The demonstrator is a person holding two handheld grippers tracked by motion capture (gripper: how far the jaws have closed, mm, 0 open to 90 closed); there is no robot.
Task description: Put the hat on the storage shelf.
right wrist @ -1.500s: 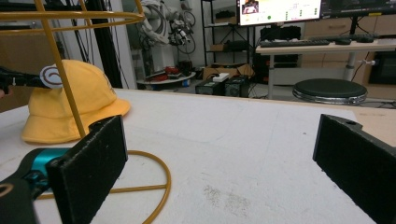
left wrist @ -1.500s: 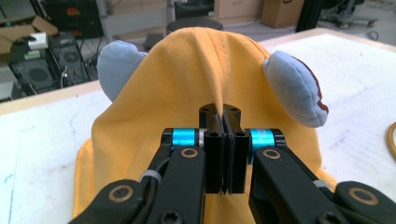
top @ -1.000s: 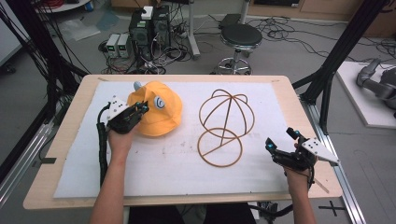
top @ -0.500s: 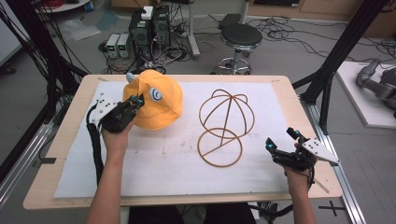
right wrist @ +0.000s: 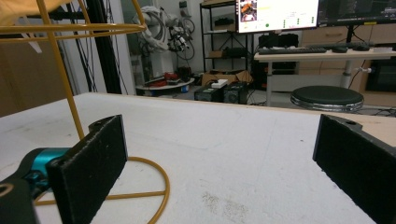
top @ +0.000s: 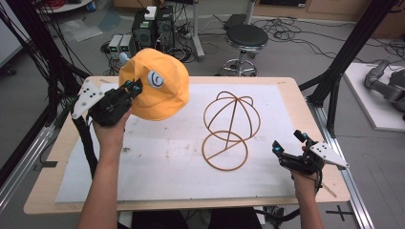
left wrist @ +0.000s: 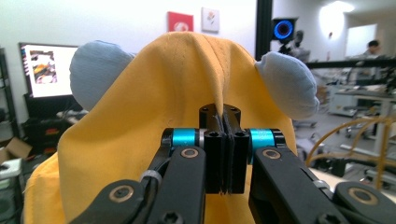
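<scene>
I am lifting the orange cap (top: pixel 155 88) off the surface (top: pixel 157 157) toward the wire hat stand (top: pixel 230 130).

My left tool (top: pixel 134 88) is pinching a fold of the cap's fabric, jaws clamped tight; my forearm is reaching forward with the wrist raised, the cap hanging clear at far left. My right tool (top: pixel 290 142) is waiting wide open, low at the near right edge, just beside the stand. The thin fold could be slipping free, or the dangling brim could be snagging the wire and tipping the stand.

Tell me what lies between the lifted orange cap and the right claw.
In the high view, the gold wire hat stand stands on the white mat between the orange cap and the right claw.
</scene>
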